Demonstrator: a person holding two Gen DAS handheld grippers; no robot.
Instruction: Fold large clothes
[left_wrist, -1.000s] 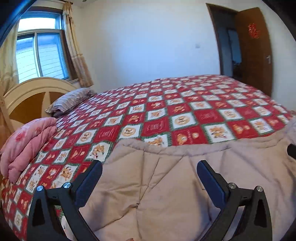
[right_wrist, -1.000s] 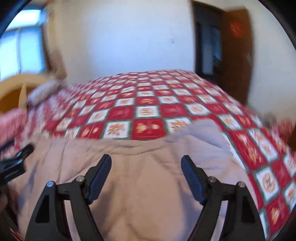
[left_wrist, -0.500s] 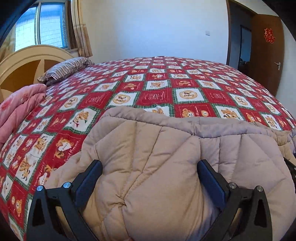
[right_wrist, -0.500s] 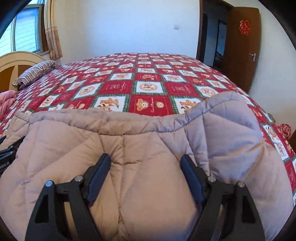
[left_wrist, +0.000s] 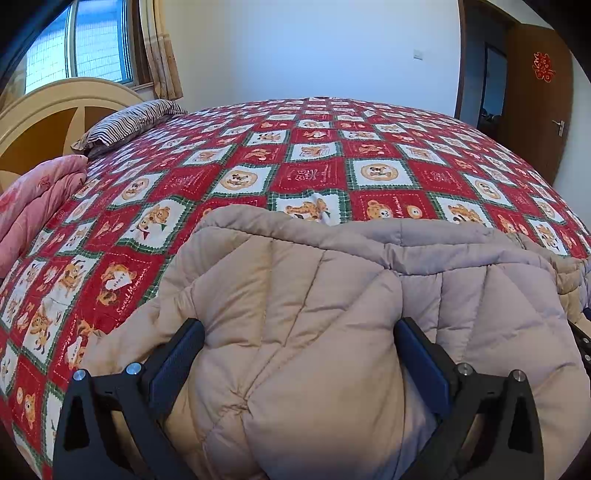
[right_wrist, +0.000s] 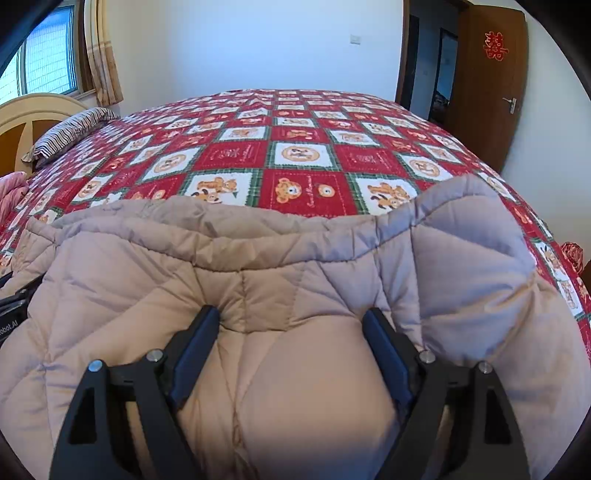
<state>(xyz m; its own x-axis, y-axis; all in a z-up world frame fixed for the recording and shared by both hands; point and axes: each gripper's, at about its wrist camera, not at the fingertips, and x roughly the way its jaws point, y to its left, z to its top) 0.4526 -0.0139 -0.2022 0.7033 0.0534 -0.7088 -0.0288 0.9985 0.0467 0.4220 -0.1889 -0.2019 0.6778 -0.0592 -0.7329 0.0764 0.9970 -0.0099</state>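
A large beige quilted padded garment (left_wrist: 332, 295) lies bunched at the near edge of the bed; it also fills the lower half of the right wrist view (right_wrist: 295, 277). My left gripper (left_wrist: 299, 354) is wide open, and the garment bulges up between its fingers. My right gripper (right_wrist: 291, 339) is open a little less wide, its fingers pressed into the padding on both sides of a puffy fold. The left gripper's body (right_wrist: 11, 314) shows at the left edge of the right wrist view.
The bed carries a red, white and green checked bedspread (left_wrist: 314, 173) with bear prints. A striped pillow (left_wrist: 125, 125) and a folded pink quilt (left_wrist: 33, 199) lie by the headboard (left_wrist: 48, 110) at the left. A brown door (right_wrist: 487, 85) stands at the right.
Both grippers have dropped lower and pushed forward into the garment, which now bulges up between the fingers. The right gripper's fingers have come slightly closer together.
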